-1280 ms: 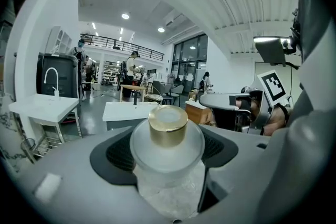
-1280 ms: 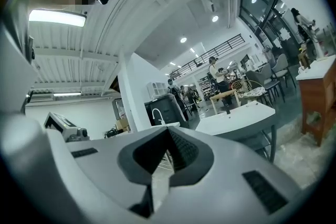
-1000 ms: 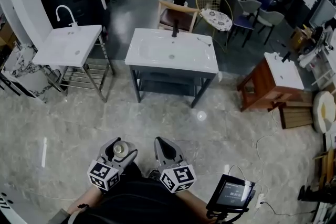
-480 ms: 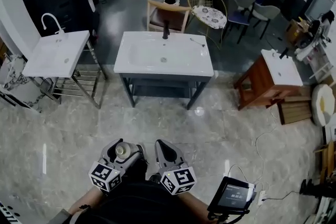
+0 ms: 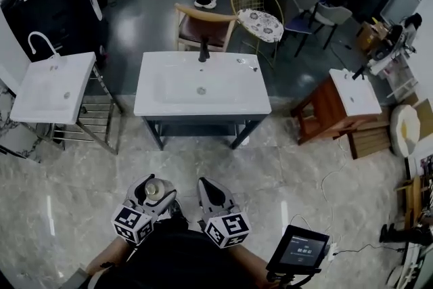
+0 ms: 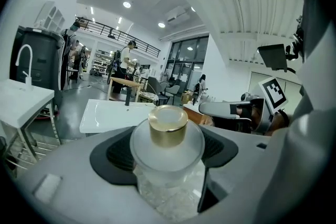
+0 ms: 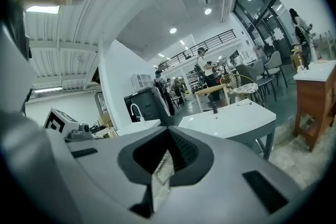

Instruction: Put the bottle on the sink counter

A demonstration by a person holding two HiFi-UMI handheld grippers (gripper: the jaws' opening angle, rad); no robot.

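Observation:
A frosted clear bottle [image 5: 157, 190] with a gold cap is held upright between the jaws of my left gripper [image 5: 153, 192], low in the head view and close to my body. In the left gripper view the bottle [image 6: 168, 140] fills the gap of the left gripper [image 6: 167, 157], both pads pressing its sides. My right gripper [image 5: 212, 193] sits beside it, shut and holding nothing; its jaws meet in the right gripper [image 7: 167, 164] view. The white sink counter [image 5: 245, 97] with a dark tap stands ahead across the marble floor, and shows as the sink counter [image 6: 102, 114] and the sink counter [image 7: 239, 118].
A second white basin [image 5: 47, 88] on a metal rack stands to the left. A wooden stand with a basin [image 5: 338, 103] is to the right. A wooden chair [image 5: 203, 22] stands behind the counter. A tablet [image 5: 301, 250] hangs at my lower right, and a cable [image 5: 325, 179] lies on the floor.
The sink counter has come nearer and more to the middle of the head view. Both grippers keep their places near my body, the bottle still in the left one.

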